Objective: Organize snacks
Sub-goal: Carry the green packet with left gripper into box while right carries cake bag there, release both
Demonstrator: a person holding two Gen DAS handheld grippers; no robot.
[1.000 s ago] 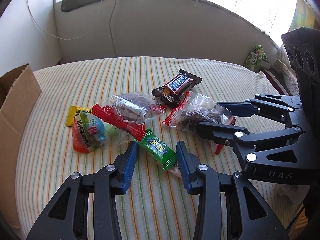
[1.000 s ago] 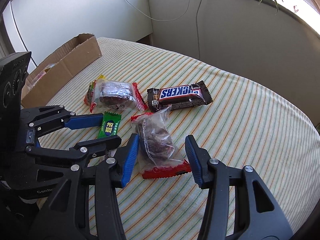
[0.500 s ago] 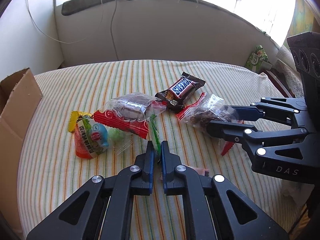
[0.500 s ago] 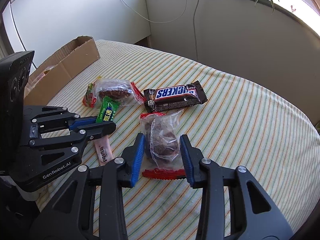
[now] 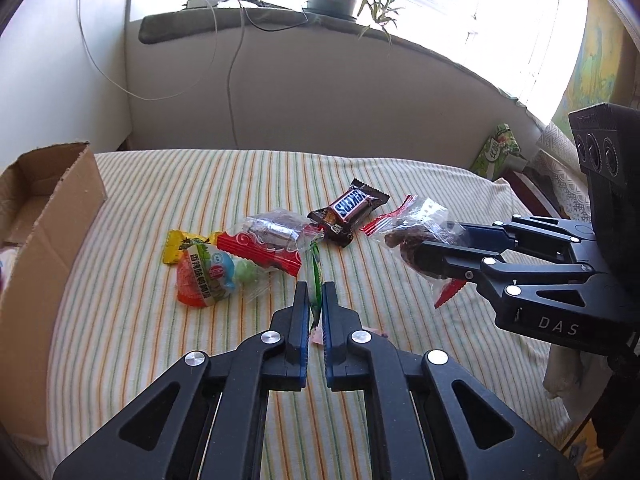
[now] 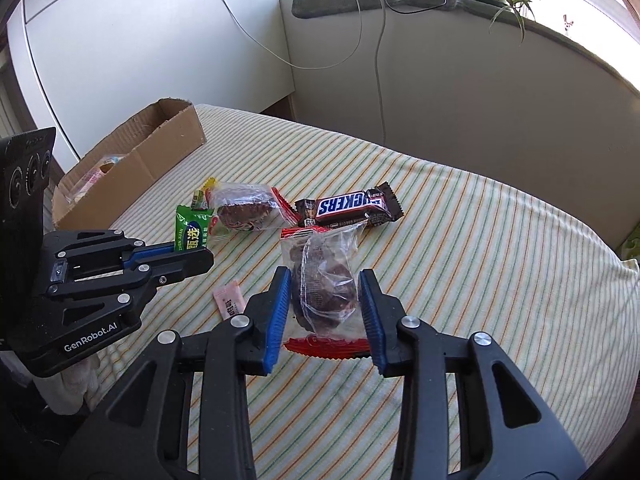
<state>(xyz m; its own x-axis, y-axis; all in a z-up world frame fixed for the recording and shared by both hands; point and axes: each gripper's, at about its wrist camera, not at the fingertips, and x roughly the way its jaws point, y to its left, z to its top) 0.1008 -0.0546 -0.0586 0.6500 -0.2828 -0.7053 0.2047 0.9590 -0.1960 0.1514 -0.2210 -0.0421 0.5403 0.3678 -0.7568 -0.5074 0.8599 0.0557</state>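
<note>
left gripper: my jaws are clenched on the thin green snack packet, pinched edge-on between the blue pads; in the right wrist view its printed face stands up past the fingertips.
right gripper: my jaws have just been closing and now grasp the clear bag of dark snacks, pads pressing both sides, its red sealed edge hanging at 6 o'clock.
table: striped cloth covers it.
snickers bar: lies flat at 12 o'clock of the left fingertips, apart from both grippers.
second clear bag: dark snack inside, red edge, lying at 11 o'clock of the left gripper, touching the orange-and-blue packet.
pink sachet: flat on the cloth at 9 o'clock of the right gripper, between the two grippers.
cardboard box: open, at 10 o'clock in the right wrist view, well apart from the pile; something pale lies inside, too blurred to name.
</note>
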